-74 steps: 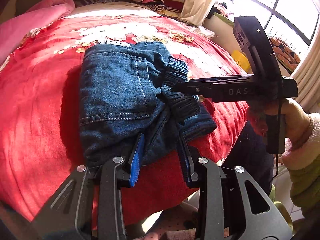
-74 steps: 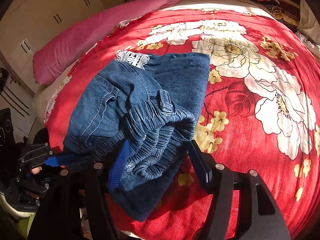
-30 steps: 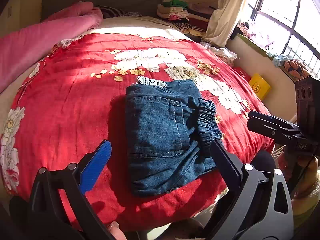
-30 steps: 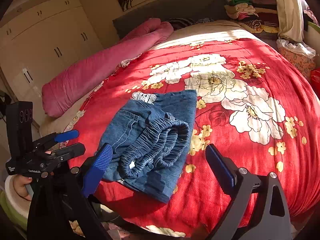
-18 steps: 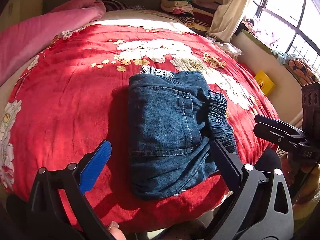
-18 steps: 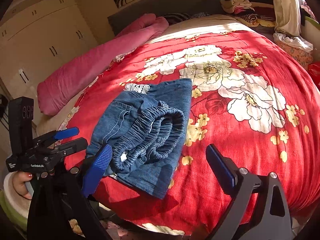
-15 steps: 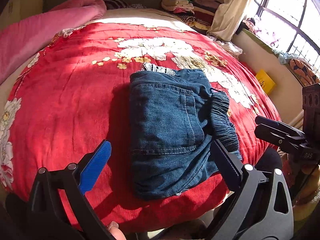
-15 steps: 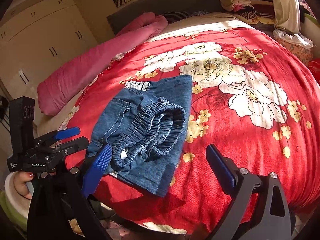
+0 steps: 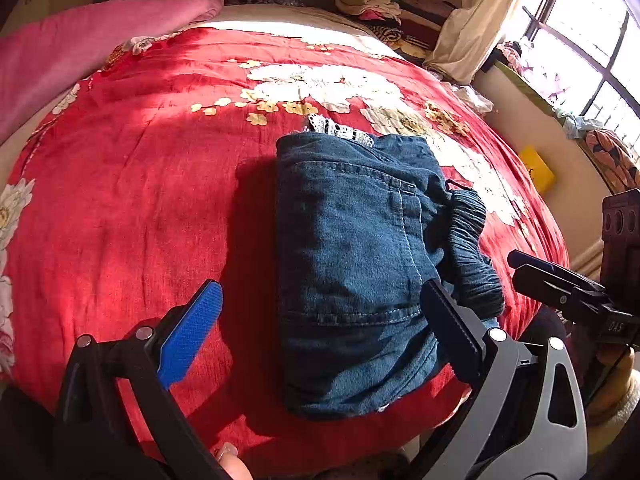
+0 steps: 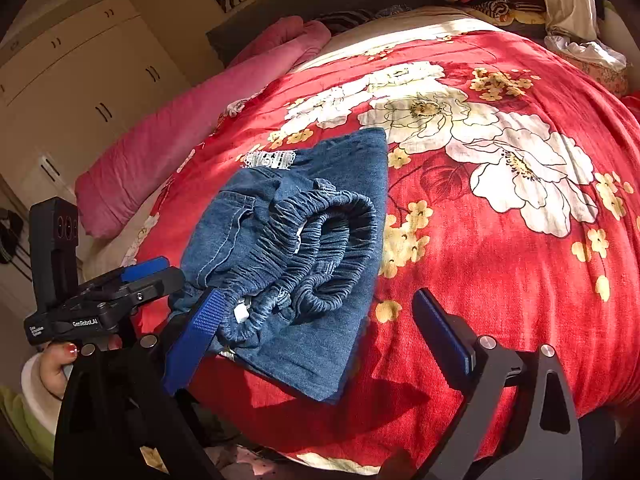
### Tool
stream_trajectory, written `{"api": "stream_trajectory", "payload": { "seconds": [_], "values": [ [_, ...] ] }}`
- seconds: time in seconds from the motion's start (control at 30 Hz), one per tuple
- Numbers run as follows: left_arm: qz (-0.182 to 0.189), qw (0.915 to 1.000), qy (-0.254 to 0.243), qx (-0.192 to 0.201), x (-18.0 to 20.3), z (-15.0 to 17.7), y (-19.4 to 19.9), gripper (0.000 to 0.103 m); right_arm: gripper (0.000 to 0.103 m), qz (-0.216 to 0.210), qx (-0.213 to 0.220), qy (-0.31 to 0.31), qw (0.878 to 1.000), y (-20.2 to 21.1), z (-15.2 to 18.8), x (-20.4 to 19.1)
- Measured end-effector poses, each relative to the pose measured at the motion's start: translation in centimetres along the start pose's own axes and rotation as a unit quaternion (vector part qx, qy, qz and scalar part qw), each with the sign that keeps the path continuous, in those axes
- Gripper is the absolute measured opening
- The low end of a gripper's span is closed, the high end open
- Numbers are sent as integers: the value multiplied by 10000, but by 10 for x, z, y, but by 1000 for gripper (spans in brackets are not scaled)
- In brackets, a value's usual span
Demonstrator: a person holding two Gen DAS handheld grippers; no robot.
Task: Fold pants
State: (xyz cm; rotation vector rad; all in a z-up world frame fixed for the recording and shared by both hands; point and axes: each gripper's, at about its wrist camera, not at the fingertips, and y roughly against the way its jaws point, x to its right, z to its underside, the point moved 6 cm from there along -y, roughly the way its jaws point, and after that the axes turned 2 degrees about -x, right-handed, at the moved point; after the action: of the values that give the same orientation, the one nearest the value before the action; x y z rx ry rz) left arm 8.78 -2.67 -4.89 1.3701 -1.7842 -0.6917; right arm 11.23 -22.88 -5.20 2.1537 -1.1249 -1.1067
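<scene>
both tongs, left gripper point(image 9: 320, 328) and right gripper point(image 10: 316, 328), are held spread wide, nothing gripped; folded denim pants point(image 9: 360, 248) are laid near the red bedspread's point(image 9: 140, 168) edge, judged soft yet bulky, best pinched at the elastic waistband point(image 10: 316, 240)

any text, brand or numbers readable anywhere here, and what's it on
"GenRobot.AI" on the side of the left gripper, seen in the right wrist view.
Small white print left of it on the same body: too small to read.
"DAS" on the right gripper, upside down and cut off, in the left wrist view.
Nothing readable on the jeans.
</scene>
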Motion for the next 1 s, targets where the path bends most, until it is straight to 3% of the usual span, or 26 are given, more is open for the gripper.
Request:
{"api": "stream_trajectory", "payload": {
  "seconds": [0.4,0.6,0.77,0.87,1.0],
  "values": [
    [55,9996,-93,-256,-5,-12,-38,93,95,-446,-315,-309,9980,-30,-5,11],
    [133,9994,-148,-280,-4,-9,-43,79,95,-603,-383,-339,9969,-41,-7,12],
    [281,9991,-148,-284,1,-9,-45,60,94,-703,-409,-358,9960,-51,-9,11],
    [302,9991,-131,-284,2,-9,-46,58,93,-700,-423,-337,9961,-54,-10,8],
    [373,9988,-93,-298,3,-9,-47,51,75,-742,-379,-365,9959,-54,-9,6]
  ]
}}
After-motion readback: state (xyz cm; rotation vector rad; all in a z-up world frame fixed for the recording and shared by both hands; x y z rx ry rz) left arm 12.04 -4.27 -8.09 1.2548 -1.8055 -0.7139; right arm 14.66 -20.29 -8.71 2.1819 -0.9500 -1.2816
